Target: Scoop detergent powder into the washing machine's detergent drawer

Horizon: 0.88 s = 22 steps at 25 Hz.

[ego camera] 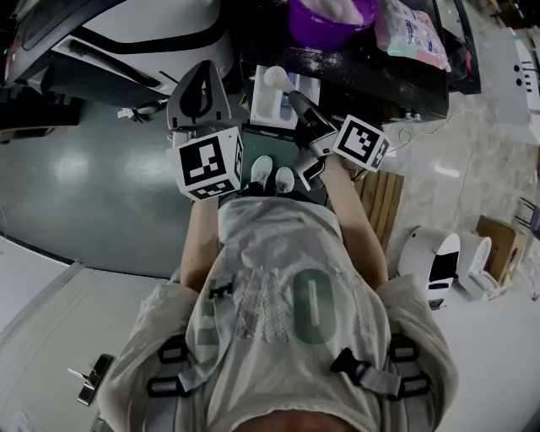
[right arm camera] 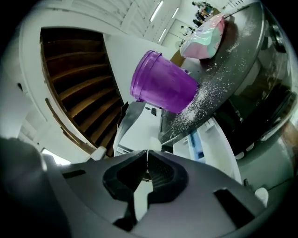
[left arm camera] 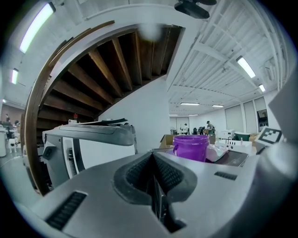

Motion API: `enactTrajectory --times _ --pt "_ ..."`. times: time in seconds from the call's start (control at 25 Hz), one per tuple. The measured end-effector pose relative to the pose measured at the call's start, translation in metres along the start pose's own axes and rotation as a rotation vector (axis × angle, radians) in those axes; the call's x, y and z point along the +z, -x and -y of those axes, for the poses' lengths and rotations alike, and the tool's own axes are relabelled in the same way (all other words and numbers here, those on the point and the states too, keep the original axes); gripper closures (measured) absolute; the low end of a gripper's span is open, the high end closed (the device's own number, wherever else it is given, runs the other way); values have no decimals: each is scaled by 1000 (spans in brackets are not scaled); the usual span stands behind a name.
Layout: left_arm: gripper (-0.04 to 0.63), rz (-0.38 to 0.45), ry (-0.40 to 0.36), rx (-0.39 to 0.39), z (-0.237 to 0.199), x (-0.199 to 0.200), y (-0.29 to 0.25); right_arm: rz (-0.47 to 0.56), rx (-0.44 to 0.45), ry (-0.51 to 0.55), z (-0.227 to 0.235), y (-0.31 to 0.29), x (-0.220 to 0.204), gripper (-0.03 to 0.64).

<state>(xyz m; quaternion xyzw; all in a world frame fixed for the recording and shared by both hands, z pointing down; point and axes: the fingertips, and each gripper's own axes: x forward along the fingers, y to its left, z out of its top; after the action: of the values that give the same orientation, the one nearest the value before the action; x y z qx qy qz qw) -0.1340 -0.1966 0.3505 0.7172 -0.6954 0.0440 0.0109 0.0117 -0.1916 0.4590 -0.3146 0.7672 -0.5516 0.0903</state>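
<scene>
The right gripper (ego camera: 297, 101) (right arm camera: 145, 155) has its jaws pressed tight on the thin handle of a white scoop (ego camera: 277, 78) (right arm camera: 154, 143). The round end of the scoop hangs just over the detergent drawer (ego camera: 268, 108) (right arm camera: 203, 145). The drawer is pulled out from the front of the washing machine (ego camera: 396, 84) (right arm camera: 242, 56), under the left end of the top's front edge. A purple tub (ego camera: 329, 21) (left arm camera: 191, 147) (right arm camera: 160, 86) stands on the top, farther back. A pink bag (ego camera: 411, 32) (right arm camera: 205, 33) lies just beside it, toward the right edge. White powder (ego camera: 325, 61) (right arm camera: 207, 90) is spilled over the top between the tub and the front edge. The left gripper (ego camera: 202, 80) (left arm camera: 152, 155) is out to the left of the drawer. Its jaws are closed together with nothing between them.
</scene>
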Motion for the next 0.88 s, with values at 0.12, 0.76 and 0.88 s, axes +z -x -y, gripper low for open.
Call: enactTrajectory --times 0.12,0.76,0.88 --pt "575 -12 1 19 -8 -6 2 -50 -58 109 9 -6 -5 607" --pt "575 -45 27 47 -19 -23 5 -365 -348 981 25 -27 -33 607" --pt "575 -53 35 51 -22 -26 6 -412 -387 1124 28 -28 -35 607"
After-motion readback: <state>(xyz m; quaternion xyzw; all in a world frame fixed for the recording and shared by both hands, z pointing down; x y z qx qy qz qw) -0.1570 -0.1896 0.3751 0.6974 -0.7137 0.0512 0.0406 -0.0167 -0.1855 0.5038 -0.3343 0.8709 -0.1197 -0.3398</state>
